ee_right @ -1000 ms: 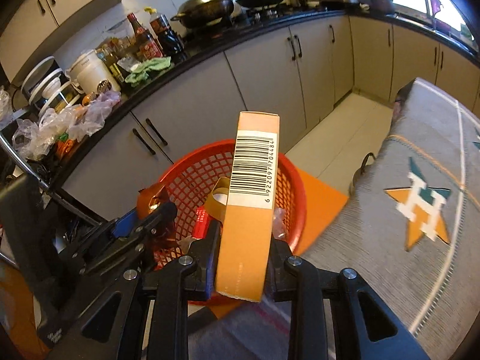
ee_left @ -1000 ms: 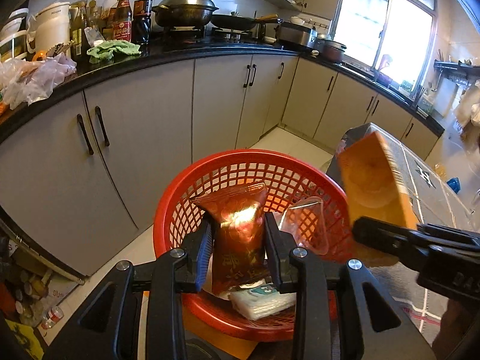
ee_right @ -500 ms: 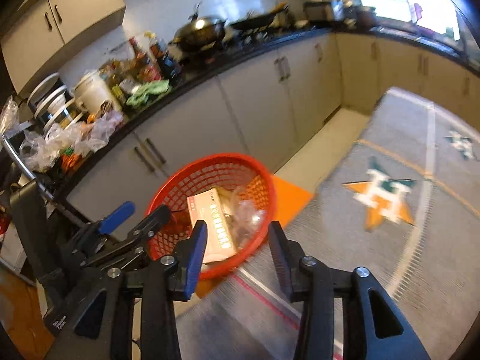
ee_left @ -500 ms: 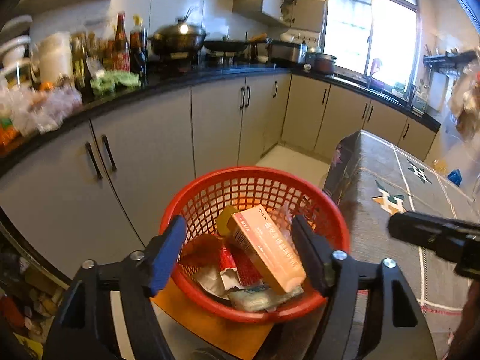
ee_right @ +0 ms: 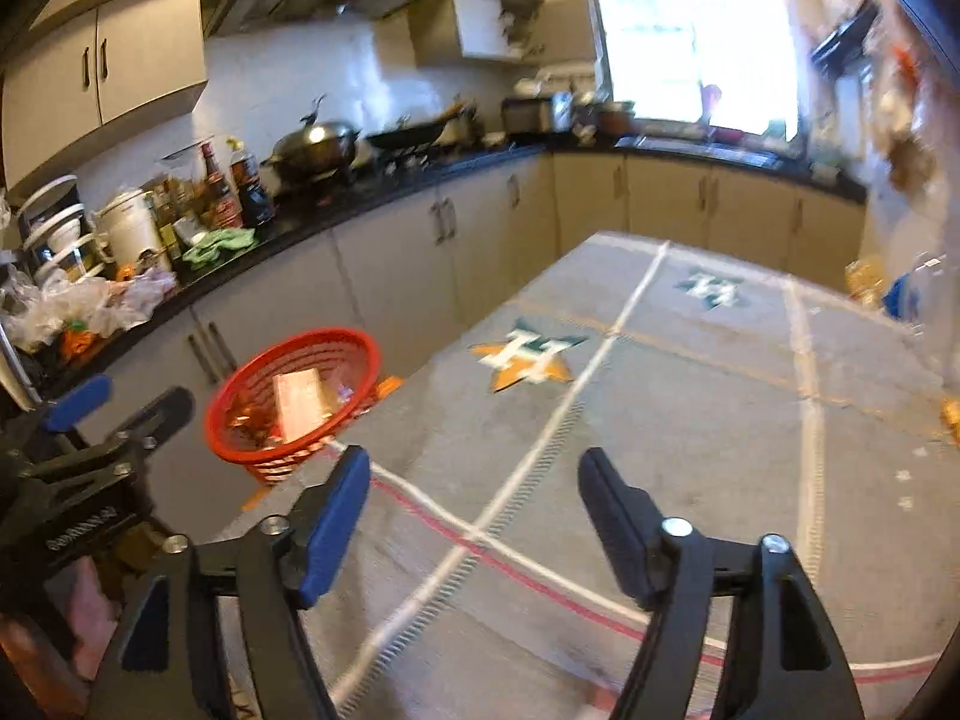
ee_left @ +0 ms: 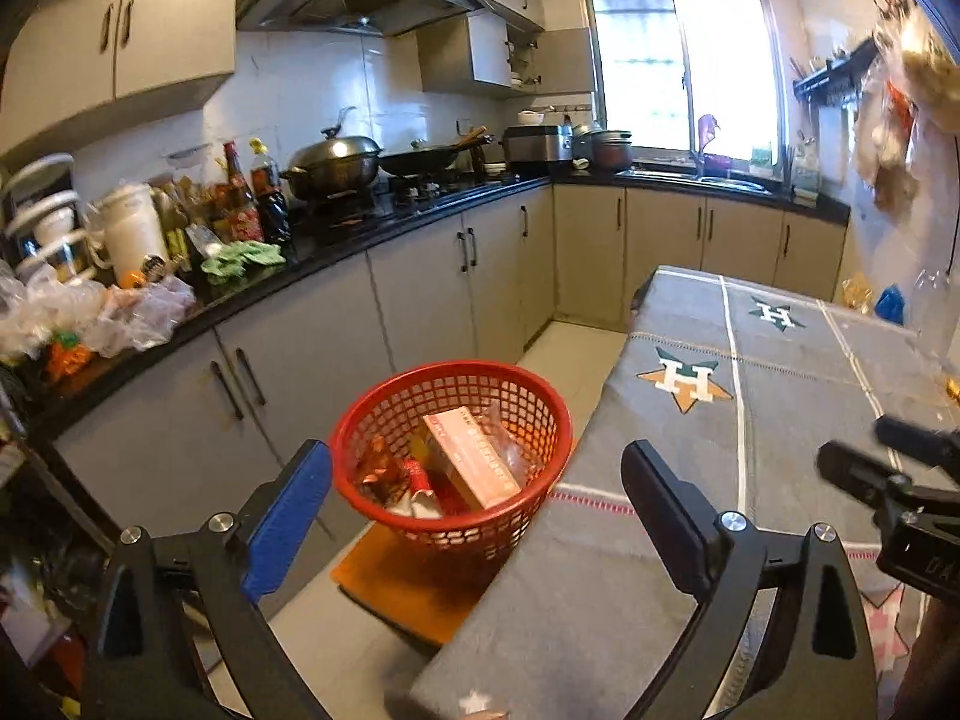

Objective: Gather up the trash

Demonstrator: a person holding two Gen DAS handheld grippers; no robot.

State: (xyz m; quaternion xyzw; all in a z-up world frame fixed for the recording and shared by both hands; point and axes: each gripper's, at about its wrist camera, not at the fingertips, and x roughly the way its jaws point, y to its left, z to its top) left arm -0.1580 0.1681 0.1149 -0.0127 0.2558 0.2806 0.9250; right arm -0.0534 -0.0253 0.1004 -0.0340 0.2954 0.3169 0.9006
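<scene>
From the left wrist view, the left gripper (ee_left: 474,480) is hanging above the near edge of the table (ee_left: 780,420), its jaws spreading wide with nothing between them. Beyond the fingers, the red basket (ee_left: 543,414) is sitting on an orange mat (ee_left: 396,582) on the floor, just beside the table's left edge. Inside it the trash is lying loose: a pale pink box (ee_left: 474,459) leaning across the middle, a shiny snack wrapper (ee_left: 378,468) to its left and a clear plastic piece (ee_left: 510,450) at the right. The right gripper (ee_left: 888,468) is showing at the right edge, over the cloth.

From the right wrist view, which is blurred, the right gripper (ee_right: 468,498) is pointing out over the grey tablecloth (ee_right: 660,420), its jaws also opening and holding nothing. The red basket (ee_right: 351,342) is lying far to the left, below the table's edge, with the pink box (ee_right: 297,405) visible in it; the left gripper (ee_right: 120,414) is sitting at the left edge near it.

Judging by this, the dropping step looks finished and both tools are free. The next move calls for finding more trash: small bits near the table's far right edge (ee_right: 951,411) are too blurred to name, so looking closer there is the sensible start.
</scene>
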